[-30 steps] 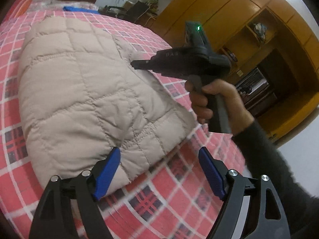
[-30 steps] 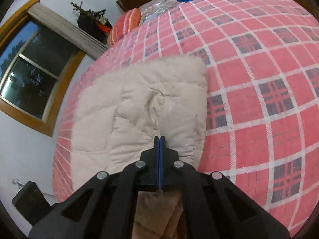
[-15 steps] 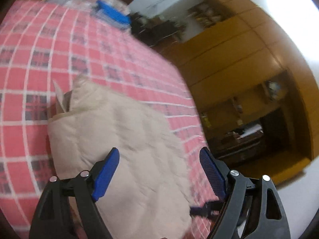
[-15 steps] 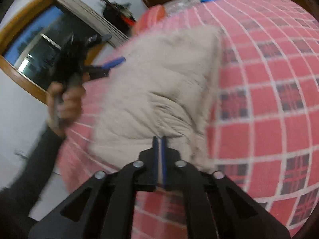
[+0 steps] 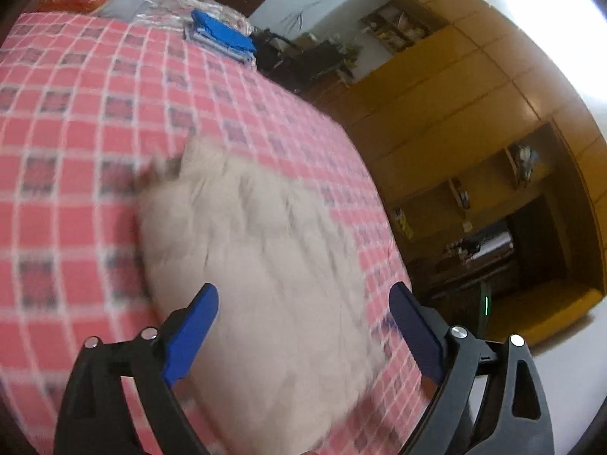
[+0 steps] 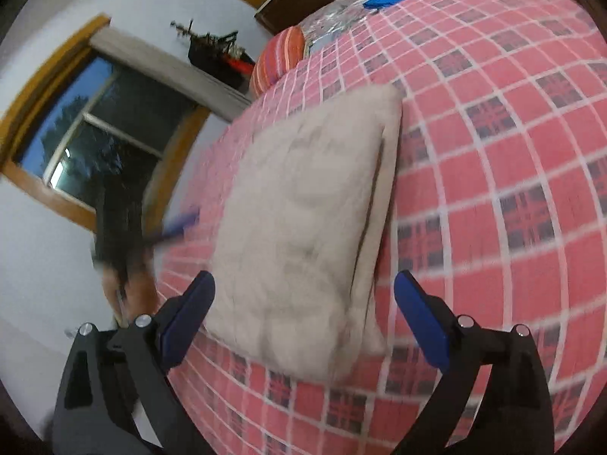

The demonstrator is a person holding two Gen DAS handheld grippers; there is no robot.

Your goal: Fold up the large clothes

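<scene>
Step in hand, by judgement: release after a fold. The left gripper (image 5: 303, 314) and the right gripper (image 6: 303, 303) both hang with fingers spread wide, holding nothing. Just beyond them the beige quilted garment (image 6: 303, 227) lies as a folded block near the front edge of the bed (image 6: 531, 151), on its red plaid cover. Next move: inspect the block, then smooth or fold again. One second ago the right fingers were pinched shut; now they stand apart.

A home bedroom: plaid-covered bed (image 5: 95, 121), wooden wardrobe (image 5: 455, 113), window (image 6: 95, 144).
</scene>
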